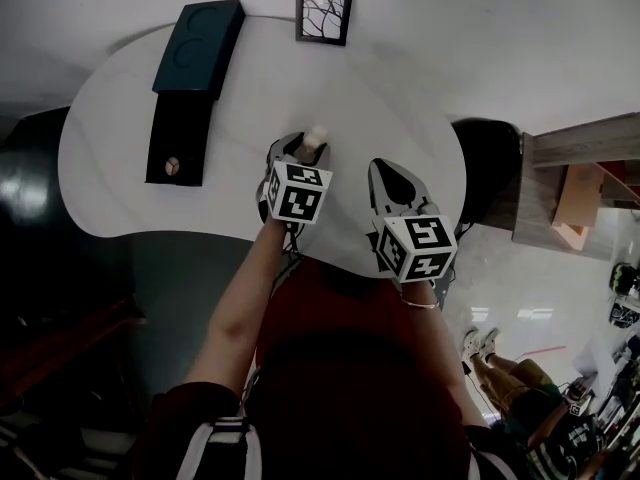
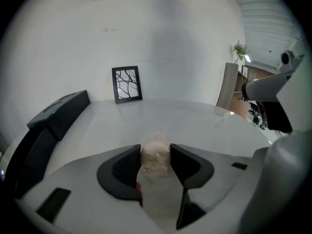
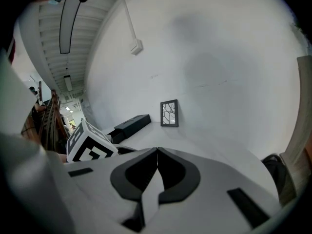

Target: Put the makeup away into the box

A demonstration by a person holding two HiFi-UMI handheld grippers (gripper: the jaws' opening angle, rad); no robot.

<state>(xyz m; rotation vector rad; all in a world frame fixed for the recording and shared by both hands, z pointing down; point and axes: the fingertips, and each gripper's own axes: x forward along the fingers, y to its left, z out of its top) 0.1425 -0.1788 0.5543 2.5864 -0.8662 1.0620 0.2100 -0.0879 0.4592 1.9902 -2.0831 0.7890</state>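
Note:
A pale beige makeup puff in clear wrap (image 2: pixel 155 161) stands between the jaws of my left gripper (image 2: pixel 155 149), whose pads press on both its sides. In the head view the puff (image 1: pixel 315 139) and the left gripper (image 1: pixel 300 148) are over the middle of the white table (image 1: pixel 110 168). The dark box (image 1: pixel 178 136) lies open at the table's left, its lid (image 1: pixel 198 46) folded back, with a small round item (image 1: pixel 172 166) inside. To the right of the left one, my right gripper (image 1: pixel 386 174) is shut with nothing in it; its tips (image 3: pixel 157 152) meet.
A black-framed picture (image 1: pixel 324 12) leans on the wall at the table's far edge. A dark chair (image 1: pixel 490 168) and a wooden shelf unit (image 1: pixel 585 183) stand to the right of the table. Another person (image 1: pixel 520 388) is at lower right.

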